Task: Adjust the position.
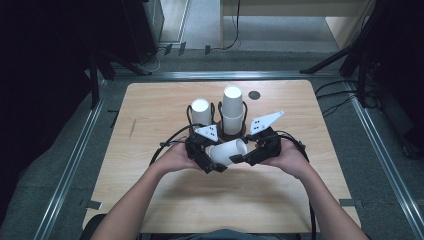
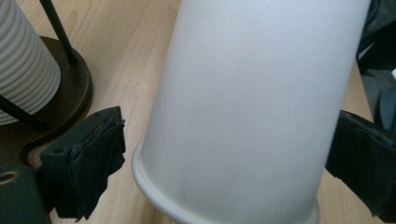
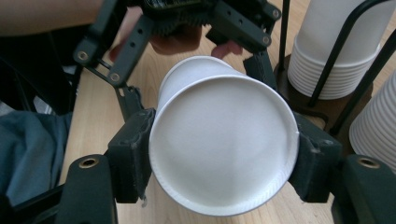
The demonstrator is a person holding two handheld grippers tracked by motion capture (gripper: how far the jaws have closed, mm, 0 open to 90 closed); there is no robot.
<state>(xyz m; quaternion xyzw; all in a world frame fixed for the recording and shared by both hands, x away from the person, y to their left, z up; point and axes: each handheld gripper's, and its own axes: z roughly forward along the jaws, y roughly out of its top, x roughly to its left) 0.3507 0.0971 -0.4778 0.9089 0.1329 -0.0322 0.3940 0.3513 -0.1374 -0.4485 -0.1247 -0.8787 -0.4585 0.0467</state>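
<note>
Cup: white paper cup (image 1: 228, 151), smooth matte wall, rolled rim, lying on its side above the bench (image 1: 150, 200), just in front of the cup holder (image 1: 231, 132).
Left claw (image 1: 214, 162): padded jaws sit either side of the cup's rim end; the left pad stands off the wall, the right one close against it, so I cannot tell whether it grips.
Right claw (image 3: 219, 158): closed on the cup's base end, both pads pressed to the wall.
Holder: dark round base, thin black wire uprights.
Stacks: two ribbed white cup stacks (image 1: 232, 107) upright in the holder, behind the cup.
Bench: pale wood grain.
</note>
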